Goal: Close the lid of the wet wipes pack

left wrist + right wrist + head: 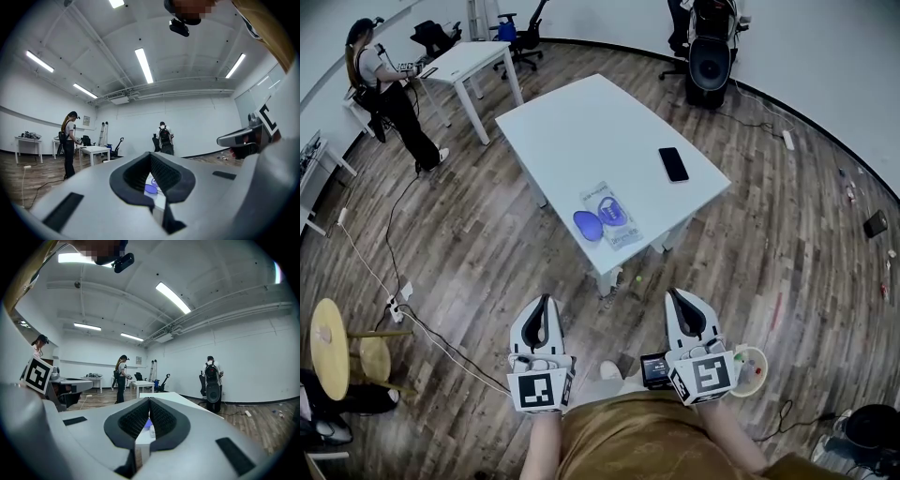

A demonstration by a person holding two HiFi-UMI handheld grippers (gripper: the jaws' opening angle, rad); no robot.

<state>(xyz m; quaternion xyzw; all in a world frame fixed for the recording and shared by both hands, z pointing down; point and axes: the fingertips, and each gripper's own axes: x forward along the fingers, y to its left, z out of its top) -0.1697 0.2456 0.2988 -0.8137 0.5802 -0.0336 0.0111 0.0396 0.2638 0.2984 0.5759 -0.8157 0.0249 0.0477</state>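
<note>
Lying well beyond both pairs of jaws, the wet wipes pack (615, 216) has its blue lid (587, 225) flipped open, while the left gripper (547, 299) and right gripper (672, 293) are pinched together, empty.

Bright, even light falls from long white fluorescent ceiling strips (144, 65). Shadows on the brown wooden plank floor (469, 244) are faint. Every view bulges fisheye-style, with black corners in both gripper views. Close to the lens, the grey left gripper (151, 159) and right gripper (149, 401) look soft.
</note>
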